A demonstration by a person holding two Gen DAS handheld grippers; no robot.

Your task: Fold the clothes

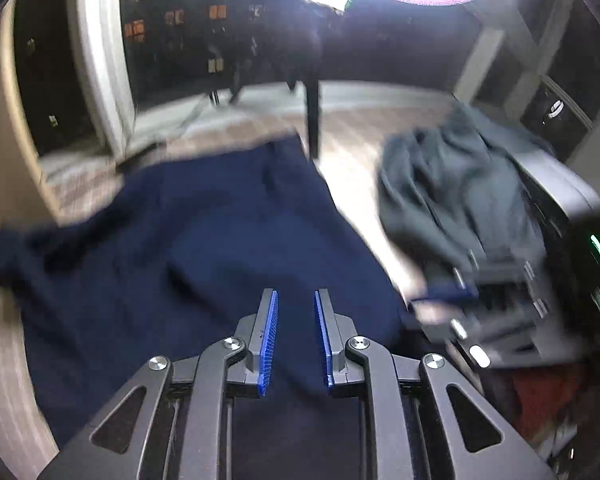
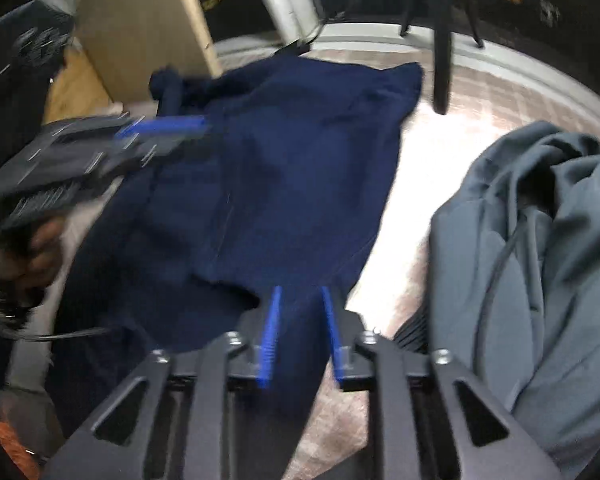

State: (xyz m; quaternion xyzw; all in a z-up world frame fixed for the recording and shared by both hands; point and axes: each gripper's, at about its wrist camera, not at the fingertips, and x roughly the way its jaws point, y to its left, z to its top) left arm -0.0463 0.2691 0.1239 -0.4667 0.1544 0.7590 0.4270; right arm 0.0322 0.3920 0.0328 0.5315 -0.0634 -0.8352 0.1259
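A navy garment (image 1: 204, 240) lies spread flat over a pale wood-patterned floor (image 1: 360, 120), with its far edge near a thin black chair leg (image 1: 313, 116). A crumpled grey garment (image 2: 540, 272) sits in a heap just to the right of it, apart from it, with bare floor between them.

The left tongs (image 1: 296, 332) hover above the near part of the navy garment, their 2 blue pads (image 1: 270, 340) parted with only cloth seen below them and nothing pinched. The right tongs (image 2: 302, 332) hang over the near right edge of the same garment, released as well, their pads apart and gripping nothing. Both views are blurred. In the right wrist view, a hand (image 2: 40, 252) holds the left tool at the left side.
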